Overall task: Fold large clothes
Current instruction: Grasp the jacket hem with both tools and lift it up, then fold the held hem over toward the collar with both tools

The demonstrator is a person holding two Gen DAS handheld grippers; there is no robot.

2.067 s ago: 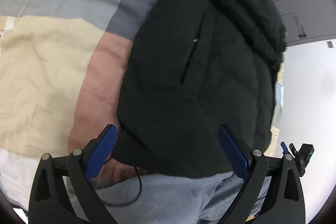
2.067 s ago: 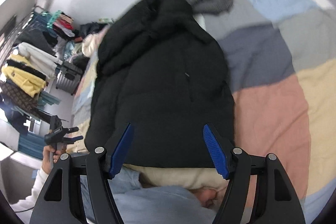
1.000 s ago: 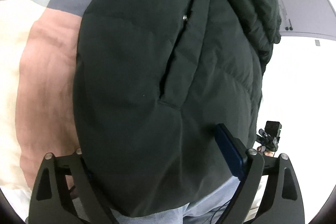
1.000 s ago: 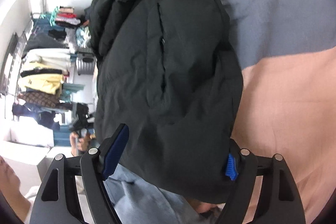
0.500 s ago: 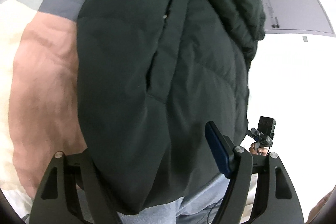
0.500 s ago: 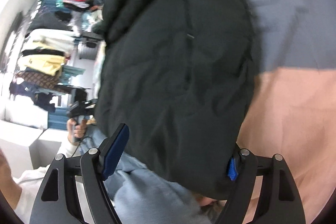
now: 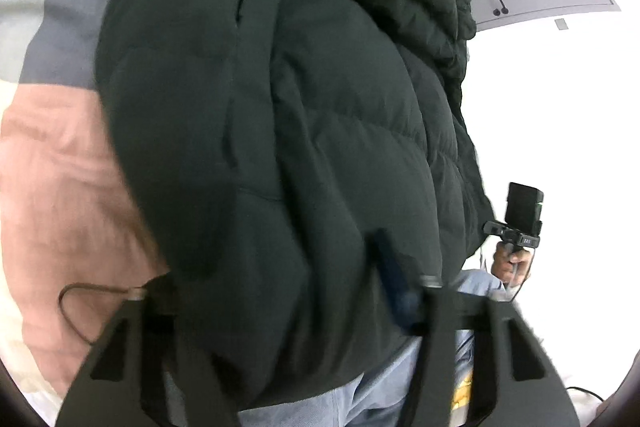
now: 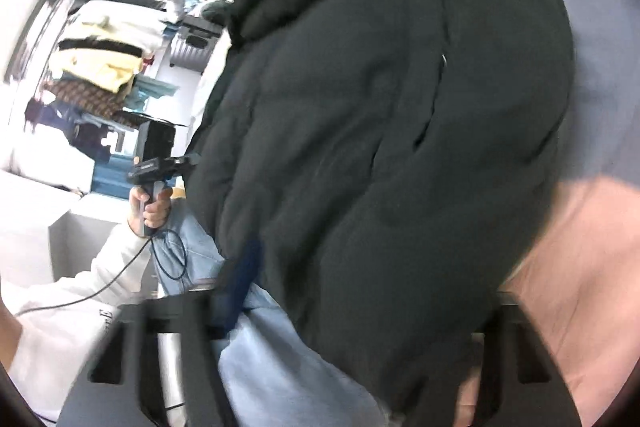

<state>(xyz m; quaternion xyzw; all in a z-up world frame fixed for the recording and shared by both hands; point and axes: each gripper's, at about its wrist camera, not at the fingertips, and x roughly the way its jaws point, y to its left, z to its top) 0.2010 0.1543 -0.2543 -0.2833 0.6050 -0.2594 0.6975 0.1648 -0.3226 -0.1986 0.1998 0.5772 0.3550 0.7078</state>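
Across a patchwork bed cover (image 7: 60, 155) of grey, cream and pink blocks lies the black puffer jacket (image 7: 288, 131), its long axis running straight away from both tongs, hem nearest and the bunched hood or collar end farthest. From the left, the left gripper (image 7: 276, 291) has the hem corner between its fingers: the blue pad (image 7: 394, 283) on one side presses into the padding, the other finger is buried under the fabric, and the jaws are closing on it. Seen in the other wrist view, the same jacket (image 8: 400, 131) fills the frame, and the right gripper (image 8: 360, 307) straddles the opposite hem corner, one blue pad (image 8: 240, 279) showing against the cloth and the far finger hidden beneath it; its jaws are likewise closing with fabric between them. Each tool is equally near its own corner, so neither leads. My judgement is that the coming move turns on that lengthwise lie: the hem would need carrying away from the person, up over the body toward the collar, both corners level so the bulk folds in half. Thick filling may slip out of a shallow pinch. Leftmost in the right wrist view, a clothes rack (image 8: 100, 59) holds hanging and stacked garments, with a pale suitcase (image 8: 192, 47) beside it; what it contains cannot be seen.
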